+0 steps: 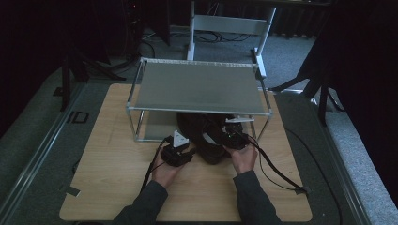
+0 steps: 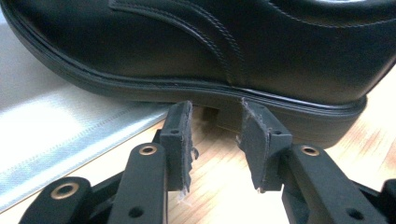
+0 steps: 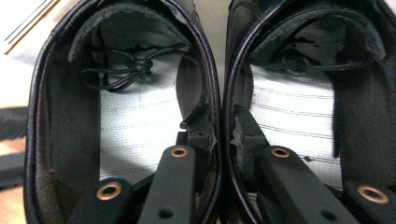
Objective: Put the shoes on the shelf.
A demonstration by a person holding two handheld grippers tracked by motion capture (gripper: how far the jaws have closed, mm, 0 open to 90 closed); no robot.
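The right gripper (image 3: 223, 135) had one jaw inside each of two black shoes, pinching together the two inner collar walls that met between its pads, so it was clamped on the pair of shoes (image 3: 219, 93); pale striped insoles and knotted laces showed inside both openings. The left gripper (image 2: 215, 140) had its jaws apart, gripping nothing, its frayed pads (image 2: 180, 140) close to the sole edge of the left shoe (image 2: 201, 46), near the heel step. That shoe rested partly on the shelf's grey bottom sheet (image 2: 56, 135) and partly on the wooden table (image 1: 117, 187). From above, both hands held the grippers at the front of a metal-framed shelf (image 1: 197, 86), the shoes lying half under its top plate.
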